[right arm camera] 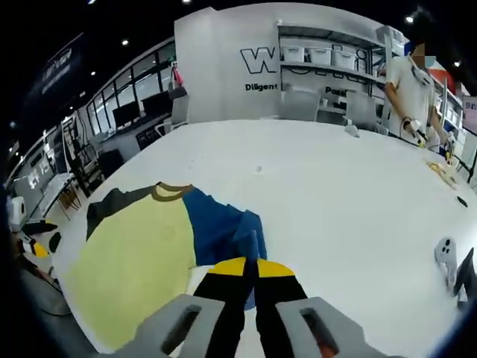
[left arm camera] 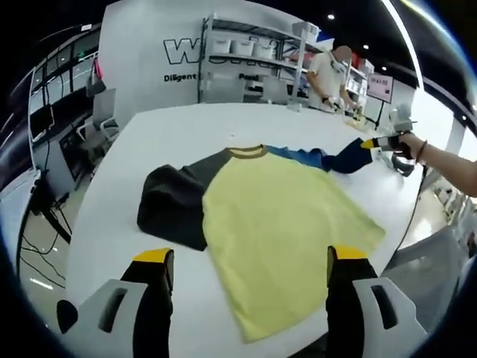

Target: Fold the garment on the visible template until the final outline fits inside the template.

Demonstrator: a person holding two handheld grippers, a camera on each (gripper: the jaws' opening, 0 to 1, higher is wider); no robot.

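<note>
the left gripper (left arm camera: 250,257) hovers with its jaws spread wide and nothing between them, the yellow body of the garment (left arm camera: 287,224) lying flat on the white table (left arm camera: 186,127) just ahead of its tips. its view takes in the whole shirt: a dark sleeve (left arm camera: 171,205) off to the left and a blue sleeve (left arm camera: 328,158) stretched away to the far right, where the right gripper (left arm camera: 370,143), held in a person's hand (left arm camera: 408,142), pinches the cuff. the right gripper view shows its own yellow-tipped jaws pressed together on that blue fabric, with the yellow panel off to its left. a second person (right arm camera: 408,86) stands at the table's far edge near shelving (right arm camera: 328,56).
</note>
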